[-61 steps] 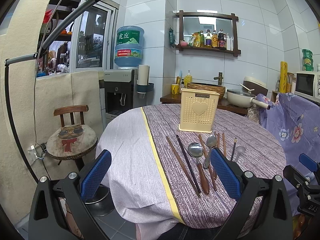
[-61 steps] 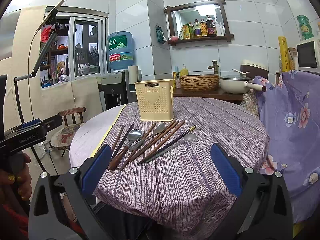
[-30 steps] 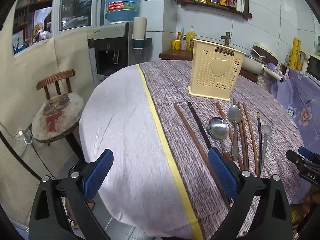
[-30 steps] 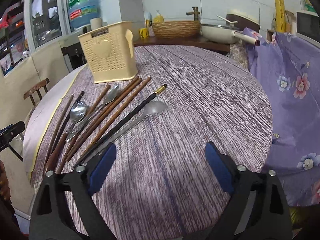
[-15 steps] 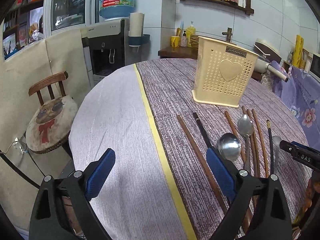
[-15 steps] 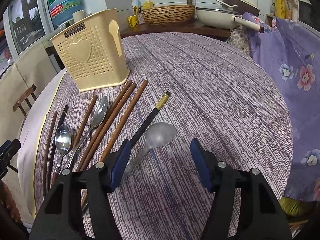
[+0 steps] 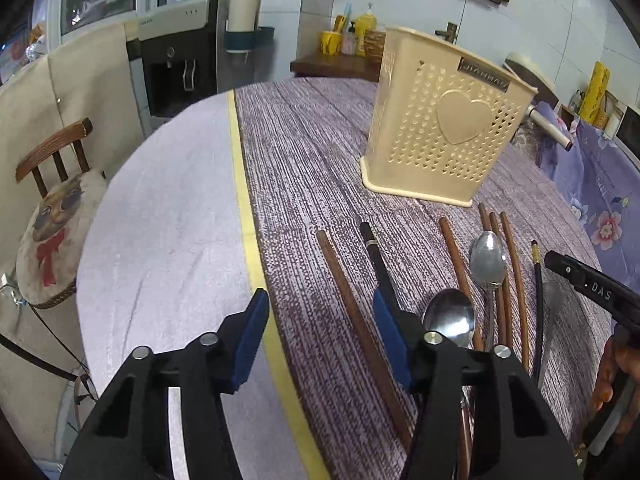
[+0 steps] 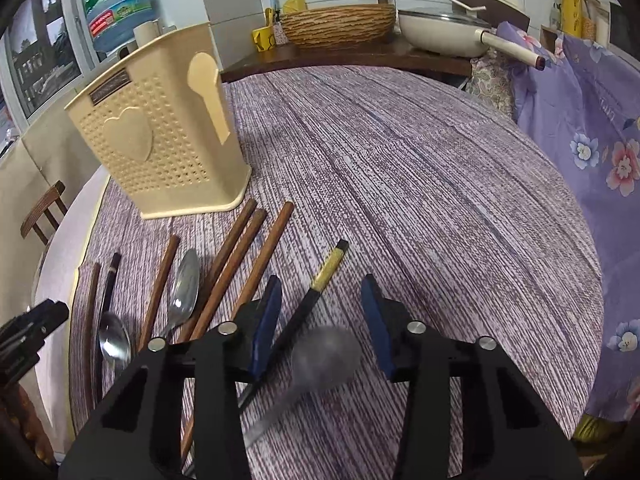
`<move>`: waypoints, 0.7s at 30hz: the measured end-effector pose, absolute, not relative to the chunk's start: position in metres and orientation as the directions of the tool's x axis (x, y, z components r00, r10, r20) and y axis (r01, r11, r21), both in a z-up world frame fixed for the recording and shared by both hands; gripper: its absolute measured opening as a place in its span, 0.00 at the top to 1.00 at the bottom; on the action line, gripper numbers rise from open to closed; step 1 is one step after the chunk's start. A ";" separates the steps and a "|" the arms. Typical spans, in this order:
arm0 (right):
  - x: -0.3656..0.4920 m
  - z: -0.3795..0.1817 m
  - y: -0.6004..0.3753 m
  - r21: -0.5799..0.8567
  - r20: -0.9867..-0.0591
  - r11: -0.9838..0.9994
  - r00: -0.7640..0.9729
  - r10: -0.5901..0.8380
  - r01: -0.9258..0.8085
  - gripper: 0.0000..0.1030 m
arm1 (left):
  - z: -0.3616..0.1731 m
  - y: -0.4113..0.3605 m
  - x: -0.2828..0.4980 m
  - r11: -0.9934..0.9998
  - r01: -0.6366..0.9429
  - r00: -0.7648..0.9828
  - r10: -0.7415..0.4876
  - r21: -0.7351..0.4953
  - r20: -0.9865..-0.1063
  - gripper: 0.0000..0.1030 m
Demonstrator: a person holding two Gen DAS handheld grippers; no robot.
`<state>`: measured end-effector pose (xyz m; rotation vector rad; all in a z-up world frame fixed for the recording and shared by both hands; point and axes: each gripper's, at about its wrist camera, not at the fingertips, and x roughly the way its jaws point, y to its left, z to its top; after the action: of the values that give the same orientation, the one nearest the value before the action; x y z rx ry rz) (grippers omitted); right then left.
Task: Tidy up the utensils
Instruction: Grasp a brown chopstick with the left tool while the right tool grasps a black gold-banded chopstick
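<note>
Both grippers have just been closing, nothing pinched yet: left gripper (image 7: 320,334) straddles a brown chopstick (image 7: 360,332), right gripper (image 8: 320,322) a black chopstick (image 8: 306,308) and probably the spoon (image 8: 320,354) (blurred), long axes toward the holder (image 8: 160,136).

You see a matt cream plastic holder (image 7: 444,128) with small holes on a rough woven cloth (image 7: 312,152). The spoons (image 7: 487,258) are shiny metal, and the brown chopsticks (image 8: 236,256) look like smooth matt wood.

A home kitchen: tiled walls, water dispenser (image 7: 180,64), a pan (image 8: 440,32) on the counter.
</note>
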<state>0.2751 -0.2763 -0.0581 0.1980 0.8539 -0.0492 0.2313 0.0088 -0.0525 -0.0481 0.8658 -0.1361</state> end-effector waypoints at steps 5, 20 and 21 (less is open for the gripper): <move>0.289 -0.066 -0.271 0.152 -0.782 0.980 0.622 0.040 0.128 0.72 | -0.059 0.003 0.246 0.989 0.096 0.594 -0.149 -0.114 -0.791 0.62; 0.307 -0.072 -0.259 0.108 -0.789 0.983 0.614 -0.005 0.146 0.85 | -0.069 -0.020 0.266 0.996 0.081 0.576 -0.020 0.032 -0.817 0.87; 0.309 -0.073 -0.259 0.109 -0.789 0.983 0.614 -0.003 0.145 0.85 | -0.069 -0.021 0.266 0.996 0.080 0.576 -0.018 0.035 -0.817 0.88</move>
<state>0.3086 -0.2587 -0.0729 0.1679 0.9063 -0.0860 0.2663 -0.0211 -0.0694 0.0707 0.9552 -0.0571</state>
